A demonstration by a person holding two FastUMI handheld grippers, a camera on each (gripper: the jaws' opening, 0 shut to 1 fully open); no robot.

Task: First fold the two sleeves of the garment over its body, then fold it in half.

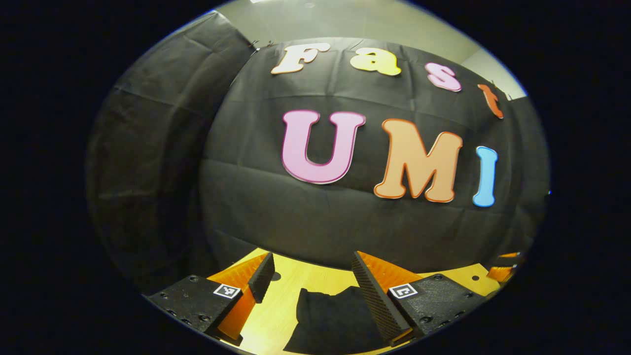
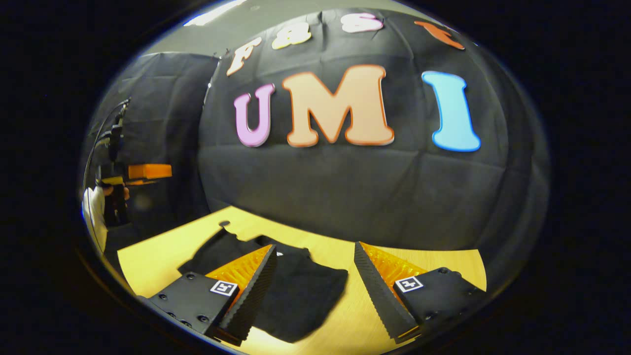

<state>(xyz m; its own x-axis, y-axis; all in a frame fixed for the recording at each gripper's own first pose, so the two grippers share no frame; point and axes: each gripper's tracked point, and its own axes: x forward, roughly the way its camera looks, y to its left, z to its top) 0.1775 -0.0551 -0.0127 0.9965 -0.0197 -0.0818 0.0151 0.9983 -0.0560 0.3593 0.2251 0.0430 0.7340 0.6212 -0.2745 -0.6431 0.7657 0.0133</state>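
left gripper view cuts off the black garment (image 1: pixel 330 318) behind open tool (image 1: pixel 313 283).

Legible words, numbers or brands: none is showing on the tools. Coded signs: the left gripper (image 1: pixel 312 256) is carrying two small square black-and-white markers on its black body, one marker (image 1: pixel 227 290) sitting at the base of its left-hand jaw and another (image 1: pixel 403 291) at the base of its right-hand jaw, both reading as pattern only. The right gripper (image 2: pixel 315 245) is carrying the same pair, one (image 2: pixel 224 288) behind its left-hand jaw and one (image 2: pixel 409 284) behind its right-hand jaw, likewise giving no readable characters.
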